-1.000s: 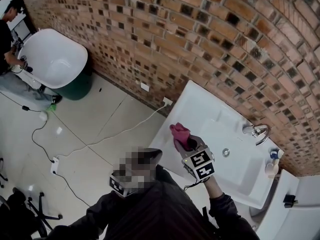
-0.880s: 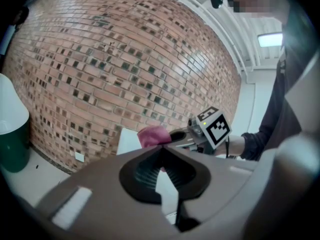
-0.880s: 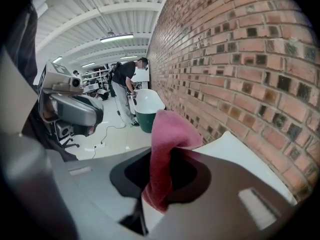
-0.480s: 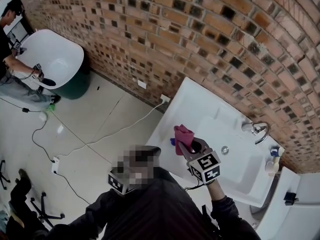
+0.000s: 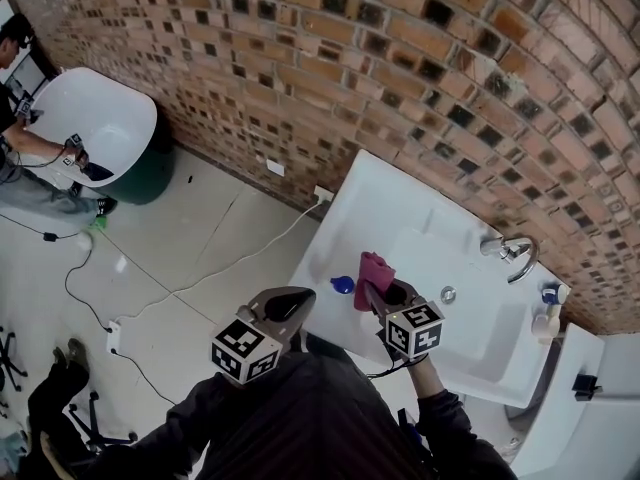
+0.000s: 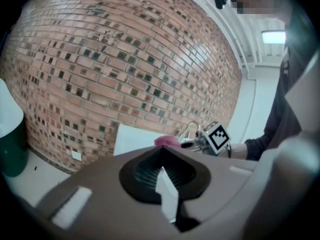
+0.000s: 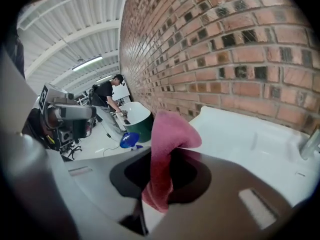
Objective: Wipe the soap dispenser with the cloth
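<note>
over at the far left another person (image 5: 12,118) bends at a white rounded basin on a dark green base (image 5: 105,128), and a thin white cable (image 5: 180,286) trails across the pale floor from the wall socket. nearer me, the left gripper (image 5: 287,304) hangs just short of the front left corner of the white rectangular ceramic sink (image 5: 372,193), its grey fingers pressed together with nothing between them, its cube with square markers (image 5: 244,350) towards the person's dark sleeve. a small blue rounded thing (image 5: 342,284) lies on the sink's flat left ledge, between the two grippers; i cannot tell what it is. just right of it the right gripper (image 5: 383,290) hangs over the ledge at the bowl's left edge, its fingers clamped on a folded pink cloth (image 7: 167,149) that stands up out of the jaws and flops over at the top. behind it all runs the red brick wall (image 5: 400,78). further right a chrome tap (image 5: 512,256) curves over the back of the bowl, and the small pale soap dispenser with a blue top (image 5: 545,316) stands at the sink's far right corner, near the tap and well apart from the cloth.
</note>
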Demonstrator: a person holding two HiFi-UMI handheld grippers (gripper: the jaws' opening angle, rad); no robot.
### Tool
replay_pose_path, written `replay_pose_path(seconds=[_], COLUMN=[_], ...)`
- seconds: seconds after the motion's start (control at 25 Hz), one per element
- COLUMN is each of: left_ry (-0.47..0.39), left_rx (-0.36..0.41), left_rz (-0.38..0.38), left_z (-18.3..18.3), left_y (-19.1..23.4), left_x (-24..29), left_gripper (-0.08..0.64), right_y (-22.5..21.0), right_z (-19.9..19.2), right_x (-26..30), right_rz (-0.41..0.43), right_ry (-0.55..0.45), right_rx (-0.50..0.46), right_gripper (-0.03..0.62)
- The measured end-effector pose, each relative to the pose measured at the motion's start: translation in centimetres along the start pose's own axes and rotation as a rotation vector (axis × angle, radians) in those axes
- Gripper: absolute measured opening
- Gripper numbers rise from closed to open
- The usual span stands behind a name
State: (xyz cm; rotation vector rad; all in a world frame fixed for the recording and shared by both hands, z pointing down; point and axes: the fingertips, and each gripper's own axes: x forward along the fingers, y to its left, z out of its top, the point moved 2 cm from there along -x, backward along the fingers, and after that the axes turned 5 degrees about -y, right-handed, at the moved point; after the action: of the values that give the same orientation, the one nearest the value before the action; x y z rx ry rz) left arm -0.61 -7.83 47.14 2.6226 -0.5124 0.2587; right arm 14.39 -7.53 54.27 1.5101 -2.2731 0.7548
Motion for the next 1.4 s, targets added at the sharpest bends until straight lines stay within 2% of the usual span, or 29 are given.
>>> replay_pose_path(seconds=[0.36, 0.68, 0.76, 0.92, 1.04, 1.16, 1.24, 1.28, 1.4], left_ry=[0.030, 0.027, 0.026, 0.023, 0.018, 0.014, 0.012, 0.011, 0.013], left_rx=[0.024, 0.017, 0.013, 0.009, 0.004, 0.001, 0.000, -0.001, 0.001], left_rz=[-0.009, 0.001, -0.001, -0.007, -0.010, -0.018, -0.025, -0.026, -0.033], left_z=[0.2, 0.3, 0.2, 0.1, 0.2, 0.3, 0.3, 0.3, 0.5], left_y=[0.1, 0.0, -0.1, -0.2, 0.0, 0.2, 0.3, 0.4, 0.5], left_x=[1.0, 0.7, 0.7, 0.8, 0.9, 1.1, 1.2, 1.3, 1.5], left_gripper=[0.002, 0.001, 0.001, 0.000, 0.001, 0.000, 0.001, 0.002, 0.001], right_y=[-1.3, -1.0, -1.0, -1.1, -0.1, 2.1, 4.5, 5.8, 8.2], right_z=[-6.4, -10.8, -10.8, -9.0, -7.0, -5.1, -4.0, -3.7, -3.6], right_x=[3.3, 5.6, 5.4, 3.3, 0.4, -2.4, -3.5, -3.7, -2.8], right_rz=[0.004, 0.005, -0.004, -0.046, -0.069, -0.078, -0.046, -0.015, 0.072], right_ry=[0.151, 0.284, 0.285, 0.222, 0.141, 0.073, 0.049, 0.036, 0.025], right_rx=[0.052, -0.006, -0.017, -0.069, -0.201, -0.479, -0.676, -0.739, -0.801], right_gripper=[0.069, 0.069, 0.069, 0.069, 0.068, 0.069, 0.067, 0.067, 0.067])
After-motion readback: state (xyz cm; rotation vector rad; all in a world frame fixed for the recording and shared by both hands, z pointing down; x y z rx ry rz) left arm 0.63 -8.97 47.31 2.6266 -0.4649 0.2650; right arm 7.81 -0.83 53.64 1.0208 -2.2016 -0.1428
